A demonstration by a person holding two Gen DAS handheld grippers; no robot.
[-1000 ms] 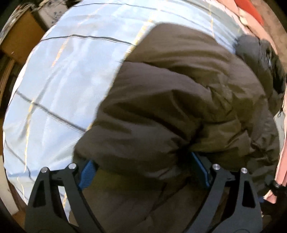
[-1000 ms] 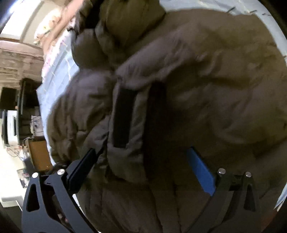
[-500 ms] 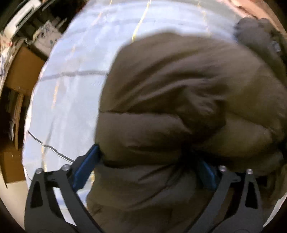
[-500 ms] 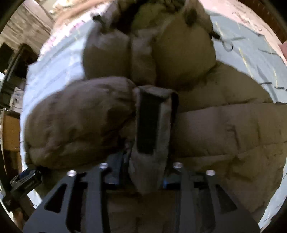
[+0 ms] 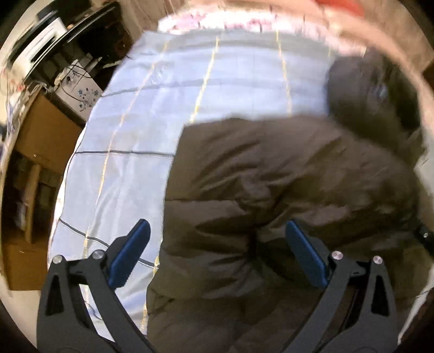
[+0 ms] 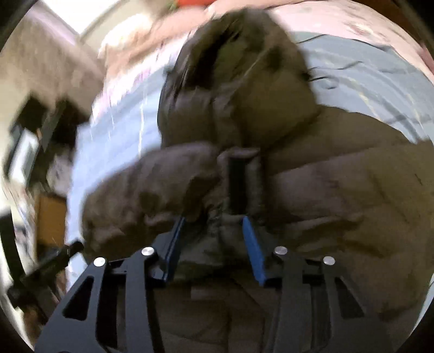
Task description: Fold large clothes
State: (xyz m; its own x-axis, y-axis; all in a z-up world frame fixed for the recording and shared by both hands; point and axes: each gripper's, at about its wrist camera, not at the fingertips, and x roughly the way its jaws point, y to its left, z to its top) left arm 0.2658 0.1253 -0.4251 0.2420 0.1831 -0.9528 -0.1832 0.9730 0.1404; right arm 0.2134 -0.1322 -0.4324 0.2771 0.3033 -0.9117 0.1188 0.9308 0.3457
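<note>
A large olive-brown puffer jacket (image 5: 284,190) lies on a bed with a pale blue checked sheet (image 5: 162,108). Its dark hood (image 5: 360,89) points to the far right. My left gripper (image 5: 217,230) is open, its blue pads spread wide over the jacket's near left edge, holding nothing. In the right wrist view the jacket (image 6: 339,190) fills the frame, hood (image 6: 238,68) at the top, a folded sleeve (image 6: 152,184) at the left. My right gripper (image 6: 213,221) is partly open around the front placket with its dark strip (image 6: 238,182), the pads not pinching it.
A brown cardboard box (image 5: 40,135) and dark shelves with white appliances (image 5: 78,92) stand left of the bed. Pink bedding (image 5: 271,16) lies along the far edge. The left gripper shows at the left (image 6: 46,263) of the right wrist view.
My left gripper has drawn back and up, its pads now free of the jacket. My right gripper has opened from its pinch on the placket and pulled back slightly.
</note>
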